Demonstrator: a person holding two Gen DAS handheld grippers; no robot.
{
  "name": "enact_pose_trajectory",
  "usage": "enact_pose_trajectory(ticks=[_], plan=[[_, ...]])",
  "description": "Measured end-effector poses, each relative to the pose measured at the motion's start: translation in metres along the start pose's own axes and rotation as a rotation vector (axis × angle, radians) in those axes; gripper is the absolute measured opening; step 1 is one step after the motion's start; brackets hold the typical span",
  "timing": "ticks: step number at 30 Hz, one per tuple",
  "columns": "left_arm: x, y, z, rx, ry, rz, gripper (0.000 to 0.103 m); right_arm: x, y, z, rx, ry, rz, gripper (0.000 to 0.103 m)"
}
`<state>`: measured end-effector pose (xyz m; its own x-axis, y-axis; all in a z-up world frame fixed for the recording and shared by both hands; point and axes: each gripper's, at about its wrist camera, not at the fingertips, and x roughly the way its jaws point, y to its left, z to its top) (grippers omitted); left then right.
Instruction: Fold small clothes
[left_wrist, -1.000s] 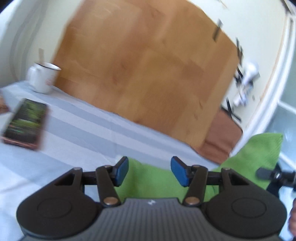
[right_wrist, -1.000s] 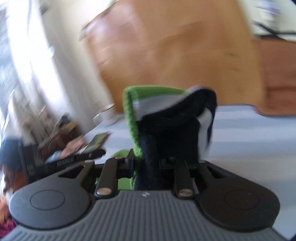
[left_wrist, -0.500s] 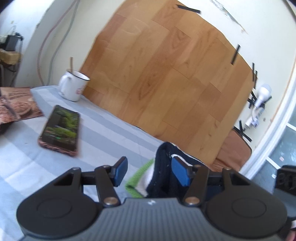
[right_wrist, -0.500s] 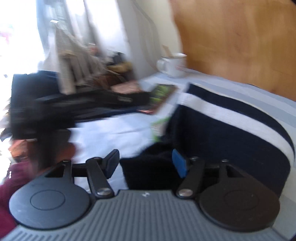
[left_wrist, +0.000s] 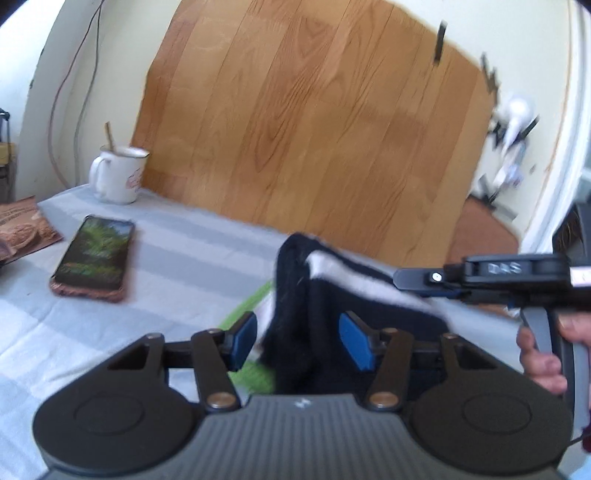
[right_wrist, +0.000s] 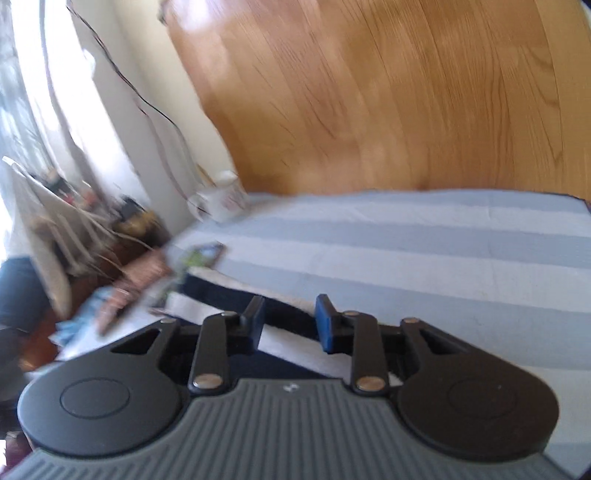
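Your sheet (right_wrist: 424, 258) carries the garment (left_wrist: 295, 314), bunched at 6 o'clock. Your left gripper (left_wrist: 297, 338) stands apart around its dark fold. Your right gripper (right_wrist: 288, 321), jaws just closing, stands apart over the cloth. The phone (left_wrist: 94, 256) lies at 9 o'clock.

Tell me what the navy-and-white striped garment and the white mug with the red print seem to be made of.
Navy-and-white striped garment: looks like a soft fuzzy knit, perhaps wool or fleece; its surface is matte and it slumps in folds. White mug with the red print: probably enamelled metal, going by its thin dark rim and glossy white wall, though ceramic is possible.
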<state>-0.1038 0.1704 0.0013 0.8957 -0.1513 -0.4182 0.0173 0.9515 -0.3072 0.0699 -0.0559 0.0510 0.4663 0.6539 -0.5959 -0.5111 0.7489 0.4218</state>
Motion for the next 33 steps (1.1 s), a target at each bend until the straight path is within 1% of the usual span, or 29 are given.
enact_pose_trajectory(ticks=[1, 2, 4, 5, 6, 8, 12, 14, 17, 20, 21, 22, 23, 24, 26, 27, 28, 29, 31, 33], plan=[[0.004, 0.003, -0.003, -0.004, 0.022, 0.027, 0.05, 0.009, -0.005, -0.003, 0.01, 0.021, -0.016, 0.031], [0.008, 0.008, -0.006, -0.017, 0.041, 0.047, 0.05, 0.014, -0.012, -0.007, 0.028, 0.024, -0.009, 0.031], [0.008, 0.018, -0.01, -0.054, 0.052, 0.053, 0.049, 0.022, -0.015, -0.014, 0.03, 0.006, -0.011, 0.031], [0.01, 0.021, -0.01, -0.065, 0.069, 0.072, 0.048, 0.024, -0.013, -0.015, 0.013, -0.004, -0.025, 0.031], [0.012, 0.025, -0.011, -0.079, 0.086, 0.07, 0.048, 0.025, -0.013, -0.017, 0.005, -0.009, -0.028, 0.031], [0.012, 0.029, -0.011, -0.1, 0.09, 0.056, 0.048, 0.021, -0.017, -0.018, 0.006, -0.022, -0.026, 0.032], [0.012, 0.023, -0.011, -0.069, 0.082, 0.077, 0.049, 0.022, -0.016, -0.023, -0.014, -0.054, -0.037, 0.032], [0.012, 0.023, -0.011, -0.071, 0.081, 0.078, 0.05, 0.024, -0.014, -0.026, -0.029, -0.07, -0.046, 0.032], [0.014, 0.028, -0.009, -0.101, 0.087, 0.062, 0.051, 0.022, -0.014, -0.029, -0.044, -0.094, -0.05, 0.032], [0.014, 0.033, -0.009, -0.131, 0.095, 0.04, 0.053, 0.016, -0.017, -0.032, -0.035, -0.121, -0.031, 0.033], [0.013, 0.035, -0.008, -0.137, 0.098, 0.028, 0.055, 0.012, -0.018, -0.031, -0.02, -0.126, -0.021, 0.036], [0.01, 0.037, -0.008, -0.144, 0.102, 0.016, 0.059, 0.004, -0.02, -0.03, 0.005, -0.133, -0.012, 0.037], [0.005, 0.039, -0.006, -0.155, 0.097, -0.005, 0.061, -0.006, -0.021, -0.028, 0.037, -0.142, 0.003, 0.046], [-0.001, 0.041, -0.004, -0.165, 0.082, -0.032, 0.063, -0.018, -0.025, -0.028, 0.078, -0.159, 0.03, 0.06], [-0.012, 0.043, 0.004, -0.175, 0.043, -0.083, 0.083, -0.045, -0.035, -0.029, 0.144, -0.219, 0.084, 0.067], [-0.016, 0.044, 0.008, -0.177, 0.028, -0.104, 0.099, -0.057, -0.041, -0.032, 0.174, -0.238, 0.092, 0.069], [-0.016, 0.043, 0.012, -0.175, 0.022, -0.129, 0.103, -0.067, -0.048, -0.035, 0.211, -0.245, 0.089, 0.071], [-0.014, 0.043, 0.016, -0.168, 0.032, -0.158, 0.103, -0.075, -0.056, -0.039, 0.253, -0.241, 0.087, 0.075], [-0.001, 0.04, 0.019, -0.164, 0.092, -0.196, 0.103, -0.082, -0.073, -0.05, 0.352, -0.195, 0.116, 0.077], [0.017, 0.039, 0.017, -0.173, 0.166, -0.211, 0.103, -0.083, -0.087, -0.064, 0.459, -0.134, 0.166, 0.077]])
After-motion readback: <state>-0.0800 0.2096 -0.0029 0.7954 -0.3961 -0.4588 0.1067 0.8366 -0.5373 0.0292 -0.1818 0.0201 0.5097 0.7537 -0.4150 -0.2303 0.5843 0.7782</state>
